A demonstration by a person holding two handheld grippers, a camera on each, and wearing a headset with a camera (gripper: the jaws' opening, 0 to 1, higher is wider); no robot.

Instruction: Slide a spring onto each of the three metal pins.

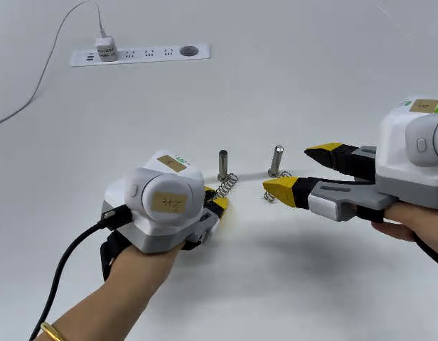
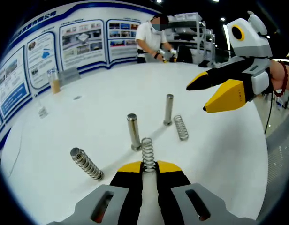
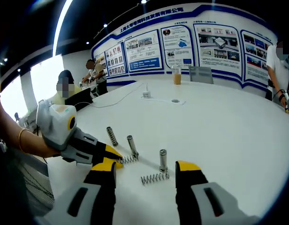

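My left gripper is shut on the end of a spring, which points toward a bare metal pin. A second bare pin stands farther on, with a loose spring lying on the table beside it. At the left a third pin wears a spring. My right gripper is open, its jaws on either side of the loose spring and hovering above it. In the head view the left gripper holds its spring at the base of the left pin, and the right gripper is beside the right pin.
A white power strip with a plugged charger and cable lies at the table's far side. A black cable trails from the left gripper. A cup stands far off on the table. People stand in the background.
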